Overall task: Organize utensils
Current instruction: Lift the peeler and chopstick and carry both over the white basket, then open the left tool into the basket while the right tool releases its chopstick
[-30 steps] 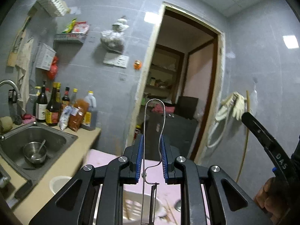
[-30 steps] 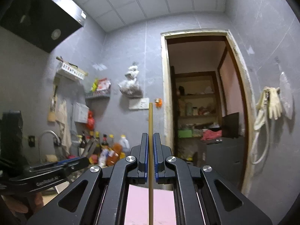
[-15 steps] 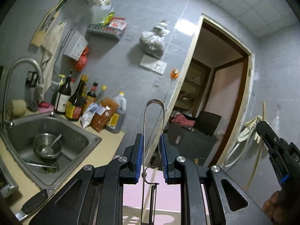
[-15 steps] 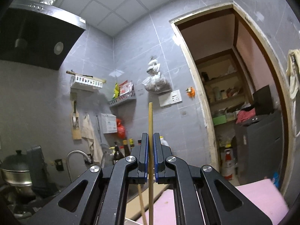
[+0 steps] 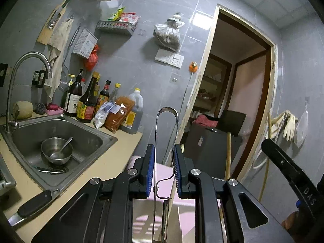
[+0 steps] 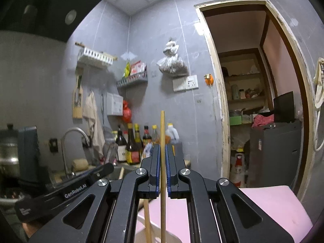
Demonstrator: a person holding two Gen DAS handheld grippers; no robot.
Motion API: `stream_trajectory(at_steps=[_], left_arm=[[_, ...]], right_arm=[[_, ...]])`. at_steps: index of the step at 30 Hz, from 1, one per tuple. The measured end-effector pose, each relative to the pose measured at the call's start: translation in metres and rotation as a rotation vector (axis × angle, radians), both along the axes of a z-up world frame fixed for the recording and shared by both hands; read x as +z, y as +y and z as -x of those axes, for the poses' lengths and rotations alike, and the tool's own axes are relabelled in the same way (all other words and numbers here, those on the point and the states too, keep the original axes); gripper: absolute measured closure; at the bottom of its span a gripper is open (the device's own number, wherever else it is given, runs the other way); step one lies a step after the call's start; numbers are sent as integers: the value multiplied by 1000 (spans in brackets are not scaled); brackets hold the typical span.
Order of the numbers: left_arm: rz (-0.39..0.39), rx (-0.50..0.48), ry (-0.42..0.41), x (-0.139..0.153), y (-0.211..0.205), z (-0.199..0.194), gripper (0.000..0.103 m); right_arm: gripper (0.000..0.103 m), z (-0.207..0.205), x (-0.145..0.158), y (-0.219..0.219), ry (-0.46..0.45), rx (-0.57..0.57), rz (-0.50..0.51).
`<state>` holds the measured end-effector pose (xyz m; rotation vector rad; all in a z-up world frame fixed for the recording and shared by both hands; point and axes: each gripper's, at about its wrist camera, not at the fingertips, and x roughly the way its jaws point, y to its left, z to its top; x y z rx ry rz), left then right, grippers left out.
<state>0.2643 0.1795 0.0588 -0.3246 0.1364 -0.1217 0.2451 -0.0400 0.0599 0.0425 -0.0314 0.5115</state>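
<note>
Peeler and chopstick, both clamped

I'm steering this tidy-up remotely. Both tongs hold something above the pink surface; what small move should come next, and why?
Probably lower the right tongs, shut on the upright wooden chopstick, toward the white holder showing just below, where another stick already stands. The left tongs can wait, gripping the metal peeler.

The beige kitchen counter carries dark sauce bottles, an orange spice bag and a black-handled knife.
</note>
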Motion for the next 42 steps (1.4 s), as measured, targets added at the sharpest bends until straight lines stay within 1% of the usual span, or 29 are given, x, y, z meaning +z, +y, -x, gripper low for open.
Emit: stream_trajectory(at_steps=[7,13,15,17,18,22,24,26,28,30,33,35,37,38,39,40,41,42], left_arm=[[-14,-9,60,-16,-6,10,88],[-35,-20,101,-16,-11,18,86],[-30,-33,113,-15,-13,20,85],[-25,-39,111,-13,-14,24,77],[-23,-38,105,-11,-15,26,76],[-5,-42,96,-2,-17,33,74],[-7,-40,85,4,-19,36,73],[-15,-43,70,12,-24,40,68],[-16,-46,59,18,-29,43,65],[-25,-47,48,25,-36,46,62],[-44,-60,27,34,-48,52,56],[-53,-72,21,38,-58,55,50],[-58,-86,17,41,-65,57,45],[-63,-93,15,42,-71,59,41],[-67,-97,15,43,-75,59,39],[-73,-103,16,43,-80,60,34],[-76,-110,16,43,-85,61,28],[-78,-118,15,43,-90,61,25]], right_arm=[[100,2,-13,-2,43,-4,65],[99,4,-21,-10,90,-5,72],[99,3,-22,-11,103,-4,77],[97,4,-22,-14,108,-1,74],[96,5,-20,-16,108,0,71],[91,8,-13,-22,101,11,58],[82,10,-9,-26,94,13,48],[80,15,-3,-32,78,8,37],[76,19,3,-38,65,0,29],[65,22,7,-46,55,-9,20],[54,29,16,-64,32,-38,6],[49,35,20,-76,18,-62,5],[40,39,24,-89,10,-87,1],[32,42,25,-96,8,-98,-3],[28,44,26,-102,6,-105,-6],[25,47,27,-111,3,-121,-8],[20,49,28,-117,2,-134,-6],[15,51,28,-122,1,-143,-5]])
